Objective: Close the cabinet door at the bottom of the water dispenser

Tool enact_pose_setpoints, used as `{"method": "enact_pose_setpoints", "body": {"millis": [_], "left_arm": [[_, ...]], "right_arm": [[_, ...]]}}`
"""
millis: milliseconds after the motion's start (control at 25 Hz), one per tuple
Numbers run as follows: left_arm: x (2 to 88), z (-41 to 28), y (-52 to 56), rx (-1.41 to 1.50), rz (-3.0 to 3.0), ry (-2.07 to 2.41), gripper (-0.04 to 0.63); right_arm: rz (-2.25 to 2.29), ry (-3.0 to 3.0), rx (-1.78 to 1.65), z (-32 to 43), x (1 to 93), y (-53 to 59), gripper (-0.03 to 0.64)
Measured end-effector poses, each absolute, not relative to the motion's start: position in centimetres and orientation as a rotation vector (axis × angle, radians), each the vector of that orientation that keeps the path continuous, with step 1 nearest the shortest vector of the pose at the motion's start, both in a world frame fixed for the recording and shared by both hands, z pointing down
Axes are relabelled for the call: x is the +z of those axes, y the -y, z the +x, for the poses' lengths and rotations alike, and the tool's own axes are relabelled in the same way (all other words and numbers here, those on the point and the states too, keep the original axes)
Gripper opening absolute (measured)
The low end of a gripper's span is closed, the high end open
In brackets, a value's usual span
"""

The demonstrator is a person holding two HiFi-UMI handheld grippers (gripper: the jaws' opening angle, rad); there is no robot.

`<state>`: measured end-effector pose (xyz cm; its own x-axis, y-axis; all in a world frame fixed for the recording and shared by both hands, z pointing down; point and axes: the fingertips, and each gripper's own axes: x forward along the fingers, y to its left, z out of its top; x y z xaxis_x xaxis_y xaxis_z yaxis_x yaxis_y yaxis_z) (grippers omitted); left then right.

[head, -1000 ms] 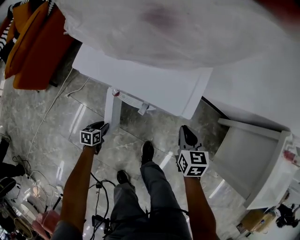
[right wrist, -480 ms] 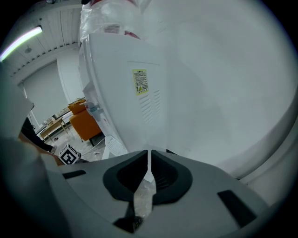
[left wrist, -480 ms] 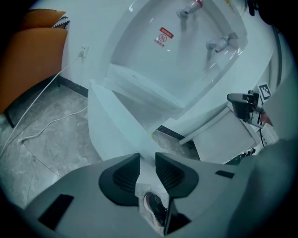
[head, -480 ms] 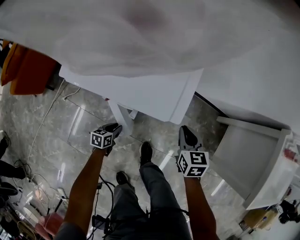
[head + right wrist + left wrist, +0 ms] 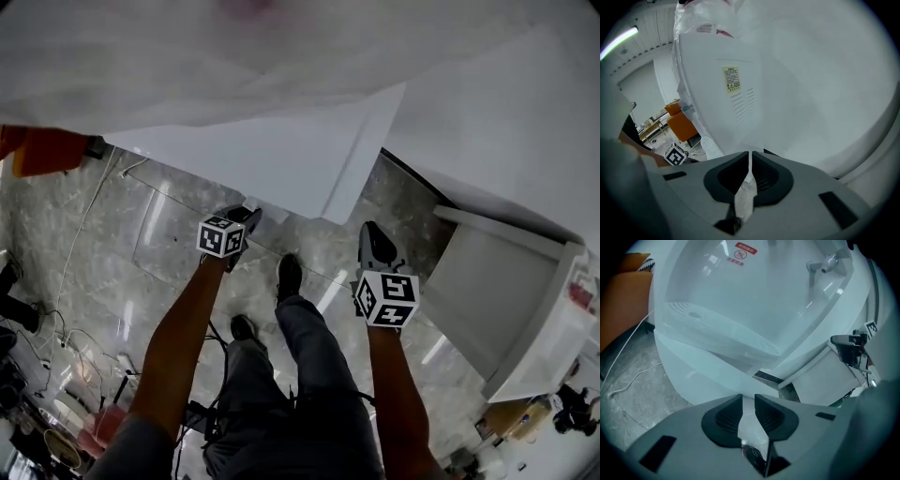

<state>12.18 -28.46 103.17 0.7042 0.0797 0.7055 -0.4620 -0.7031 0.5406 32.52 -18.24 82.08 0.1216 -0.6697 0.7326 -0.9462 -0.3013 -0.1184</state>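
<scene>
The left tool (image 5: 748,396) has its jaws apart. They have just been narrowing, and nothing is gripped between them. Through the gap shows the white cabinet door (image 5: 701,376), just ahead of the tips. The door stands upright at the foot of the water dispenser (image 5: 272,164), its face turned toward the person and almost flush with the front. A thin dark slit (image 5: 765,377) shows at its right edge. Which of its sides is longer I cannot tell, nor what the cabinet holds.

Above the door sit one drip tray (image 5: 722,331) and one tap (image 5: 824,264). The right tool (image 5: 750,153) has its jaws together, empty, pointing at the dispenser's side with its one yellow label (image 5: 732,78). Both tools hang over the marble floor (image 5: 141,253) — two dark shoes (image 5: 289,278) stand on it, and one white box (image 5: 506,309) to the right of the right tool.
</scene>
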Motion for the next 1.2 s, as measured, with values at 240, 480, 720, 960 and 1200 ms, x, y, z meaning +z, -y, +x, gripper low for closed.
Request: {"method": "enact_pose_setpoints", "body": {"millis": [240, 480, 720, 960, 1200], "left_arm": [[103.2, 15.2, 29.0, 0.947, 2.203, 0.276, 0.095], [102.4, 18.1, 30.3, 0.917, 2.224, 0.294, 0.095], [102.4, 18.5, 31.1, 0.93, 2.216, 0.33, 0.097], [101.1, 16.2, 29.3, 0.983, 2.178, 0.322, 0.101], [94.6, 13.4, 28.8, 0.914, 2.214, 0.387, 0.1]], "right_arm": [[2.053, 1.546, 1.001, 33.0, 81.7, 17.4, 0.031], [2.072, 1.521, 1.007, 33.3, 81.6, 16.0, 0.031], [2.094, 1.501, 1.006, 33.6, 81.3, 14.8, 0.031], [2.118, 1.508, 1.005, 33.2, 79.7, 14.4, 0.031], [2.148, 1.546, 0.981, 32.0, 75.7, 14.8, 0.031]]}}
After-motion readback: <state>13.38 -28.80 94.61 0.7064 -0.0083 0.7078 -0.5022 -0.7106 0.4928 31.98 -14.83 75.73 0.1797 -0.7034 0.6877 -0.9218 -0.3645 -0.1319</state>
